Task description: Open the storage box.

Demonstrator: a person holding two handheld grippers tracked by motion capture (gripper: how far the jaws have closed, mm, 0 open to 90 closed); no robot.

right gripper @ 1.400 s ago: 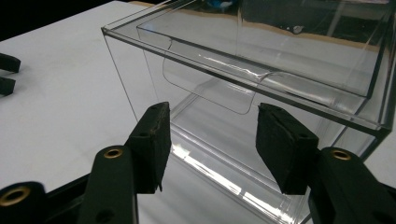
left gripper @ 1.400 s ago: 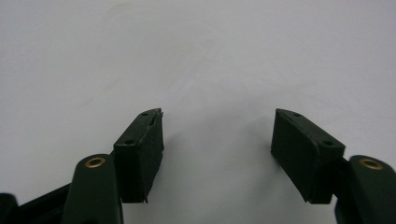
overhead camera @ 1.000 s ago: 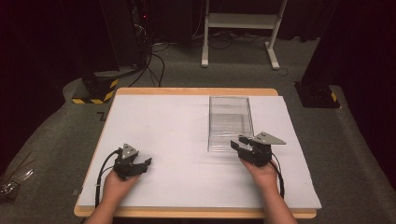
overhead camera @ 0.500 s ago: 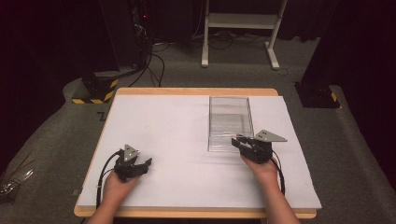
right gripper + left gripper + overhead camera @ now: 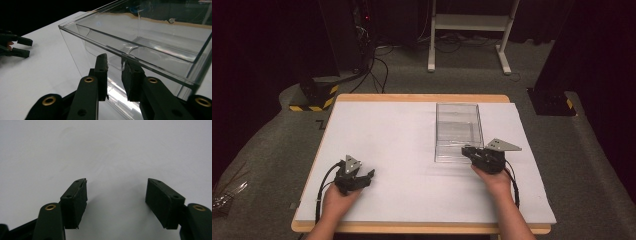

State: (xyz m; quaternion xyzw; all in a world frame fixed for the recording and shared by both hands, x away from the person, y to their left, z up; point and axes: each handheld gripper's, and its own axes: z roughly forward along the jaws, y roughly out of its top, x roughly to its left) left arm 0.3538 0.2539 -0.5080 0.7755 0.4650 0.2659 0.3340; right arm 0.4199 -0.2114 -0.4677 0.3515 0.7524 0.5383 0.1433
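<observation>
A clear plastic box (image 5: 458,131) stands empty and upright right of the table's middle. My right gripper (image 5: 466,151) is at its near right corner. In the right gripper view the jaws (image 5: 115,72) straddle the box's near wall (image 5: 150,50) just below the rim. They have just been closing, and a gap still shows between the pads (image 5: 132,80). My left gripper (image 5: 364,176) rests low at the front left of the white table top. Its jaws stand open (image 5: 116,195) with nothing between them. It shows far off in the right gripper view too (image 5: 17,46).
The white sheet (image 5: 402,145) covers a wooden table. Behind the table on the floor are a white stand (image 5: 467,30), loose cables (image 5: 377,65), a black-and-yellow base (image 5: 314,97) at the left and a black base (image 5: 552,102) at the right.
The right gripper has edged up to the box's near wall and its jaws have narrowed around it. The left hand and gripper have stayed where they were.
</observation>
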